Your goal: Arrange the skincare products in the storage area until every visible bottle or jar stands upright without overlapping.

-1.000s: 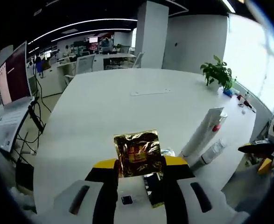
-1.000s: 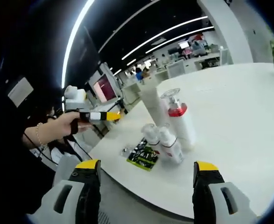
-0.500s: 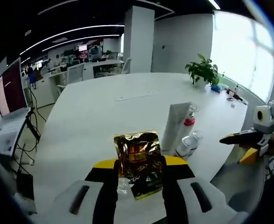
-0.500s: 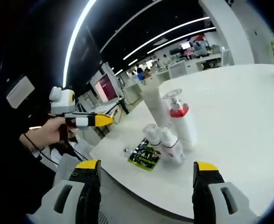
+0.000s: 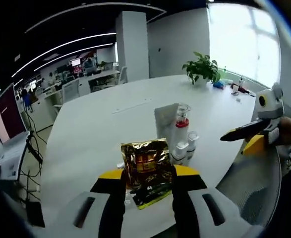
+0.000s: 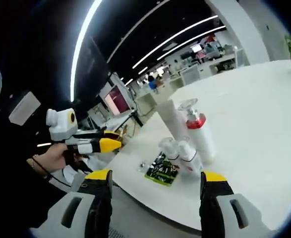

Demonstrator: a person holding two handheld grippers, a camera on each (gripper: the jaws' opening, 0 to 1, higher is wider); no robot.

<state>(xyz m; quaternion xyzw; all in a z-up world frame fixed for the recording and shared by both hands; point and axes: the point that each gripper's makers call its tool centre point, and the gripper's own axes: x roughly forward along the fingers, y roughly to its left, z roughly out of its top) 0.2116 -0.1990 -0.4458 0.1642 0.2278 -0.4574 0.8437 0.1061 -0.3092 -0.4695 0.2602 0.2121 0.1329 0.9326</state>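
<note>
My left gripper (image 5: 147,172) is shut on a crinkled gold foil sachet (image 5: 145,159), held above the near edge of the white table (image 5: 100,124). Just beyond stand a white tube (image 5: 166,120), a pump bottle with a red collar (image 5: 182,130) and two small clear bottles (image 5: 179,151), all upright and close together. A dark sachet (image 5: 147,194) lies flat below the gold one. My right gripper (image 6: 156,175) is open and holds nothing, facing the same tube (image 6: 171,118), pump bottle (image 6: 201,136), small bottles (image 6: 175,151) and dark green sachet (image 6: 163,170). A hand holds the left gripper (image 6: 105,144) off the table's left edge.
A potted plant (image 5: 201,69) and small items stand at the table's far right edge. A monitor (image 5: 6,106) and cables are on the left, off the table. A mesh chair (image 5: 249,173) sits by the right gripper (image 5: 242,133). A tiny dark object (image 6: 142,165) lies by the sachet.
The left gripper has swung with the gold sachet still in it, so the bottle cluster now sits just ahead of it. In the right gripper view it has come closer to the table edge.
</note>
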